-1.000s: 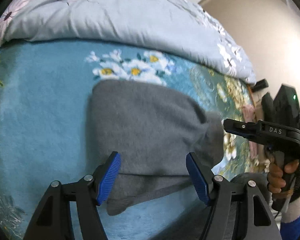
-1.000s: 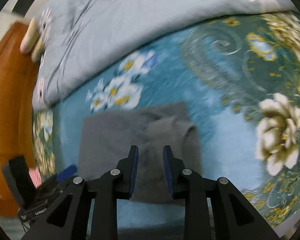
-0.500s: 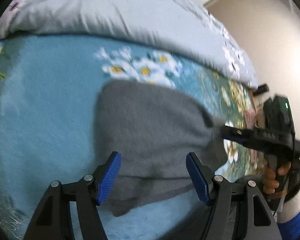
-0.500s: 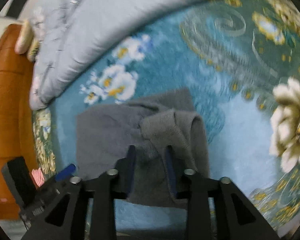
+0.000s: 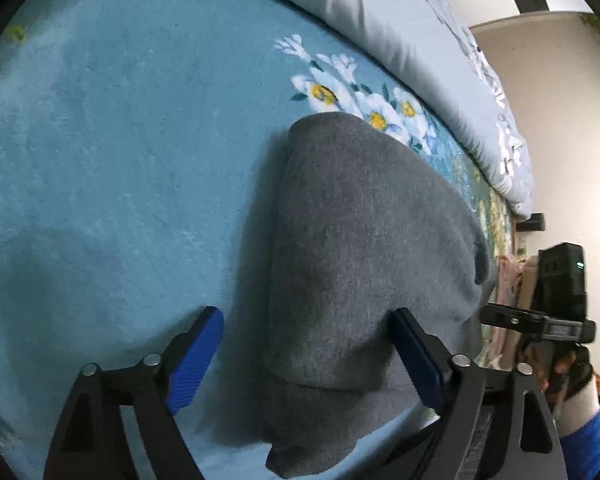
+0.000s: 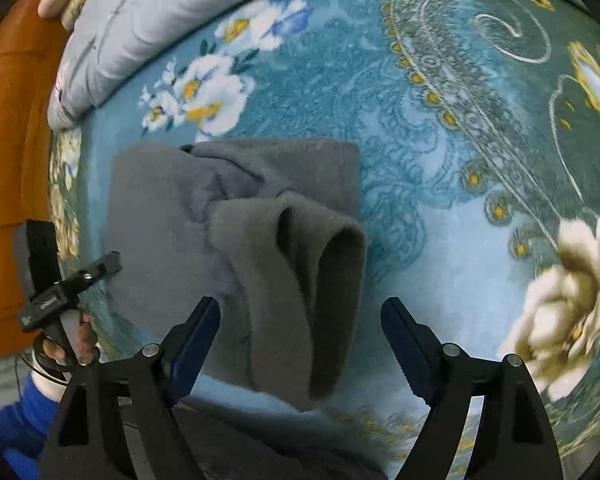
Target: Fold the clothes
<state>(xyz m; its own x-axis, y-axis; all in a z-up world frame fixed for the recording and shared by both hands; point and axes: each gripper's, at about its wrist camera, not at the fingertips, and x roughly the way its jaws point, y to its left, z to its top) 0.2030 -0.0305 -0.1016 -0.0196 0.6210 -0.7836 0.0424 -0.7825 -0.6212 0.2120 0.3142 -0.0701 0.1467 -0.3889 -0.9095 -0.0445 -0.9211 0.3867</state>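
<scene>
Here both grippers' fingers (image 5: 198, 360) (image 6: 404, 344) are spread over the folded grey garment (image 6: 236, 216).

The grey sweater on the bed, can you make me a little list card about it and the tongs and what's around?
garment: grey sweater, partly folded, lying on the bed
loose part: a rolled flap on the side nearer the right tongs
surface: blue floral blanket
behind: pale blue quilt along the far edge
left tongs: open, the sweater's near edge between the fingers
right tongs: open, around the rolled flap, not pinching
wooden headboard: orange-brown, at the left in the right wrist view
</scene>
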